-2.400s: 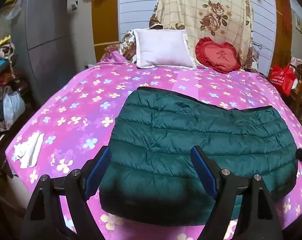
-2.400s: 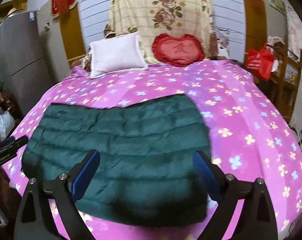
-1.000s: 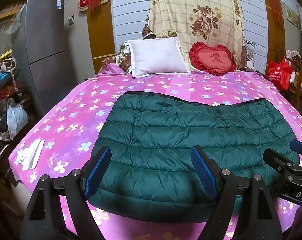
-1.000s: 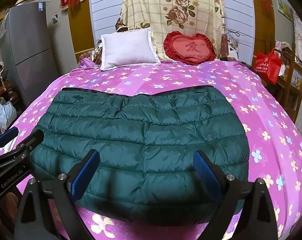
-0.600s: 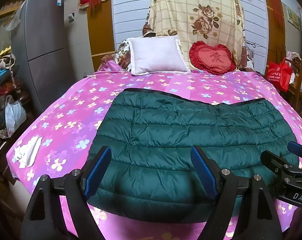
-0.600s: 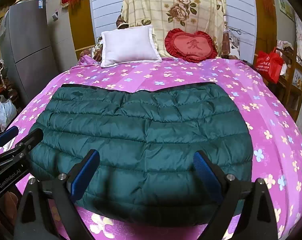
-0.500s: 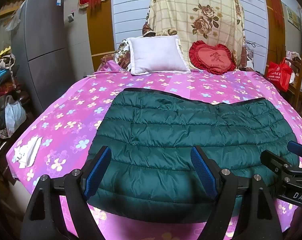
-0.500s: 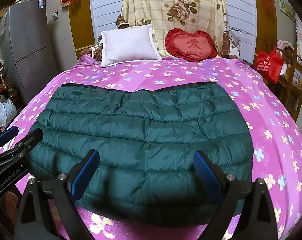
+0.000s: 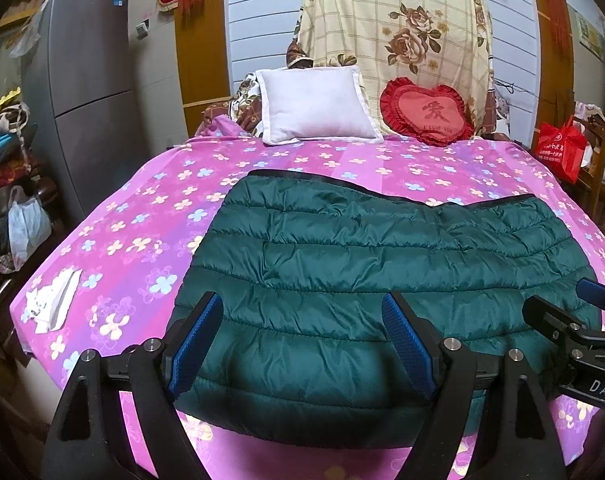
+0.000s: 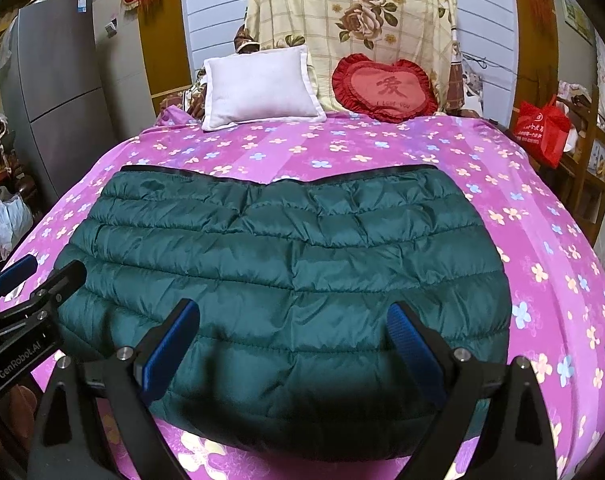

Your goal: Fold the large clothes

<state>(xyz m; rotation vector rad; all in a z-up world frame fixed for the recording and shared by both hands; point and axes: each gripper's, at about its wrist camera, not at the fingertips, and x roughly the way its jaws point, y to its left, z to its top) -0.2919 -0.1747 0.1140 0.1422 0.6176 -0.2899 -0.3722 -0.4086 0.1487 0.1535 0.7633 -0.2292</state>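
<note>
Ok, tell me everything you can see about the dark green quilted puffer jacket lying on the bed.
The dark green quilted puffer jacket lies flat on the pink flowered bedsheet, already folded into a wide, rounded block. Its shiny, wrinkled shell is stitched in horizontal puffy bands, with a thin black edge along the far side. No sleeves, hood or zip show. The near edge sits close to the bed's front. Both the left gripper and right gripper are open above it, not gripping.

You can read "GenRobot.AI" on the left gripper (image 10: pixel 18 276) body at the left edge of the right wrist view. "DAS", cut off, marks the right gripper (image 9: pixel 594 296). The red heart cushion (image 10: pixel 384 87) bears the character 爱 above "I LOVE YOU". Print on the red bag (image 10: pixel 540 130) is illegible.
</note>
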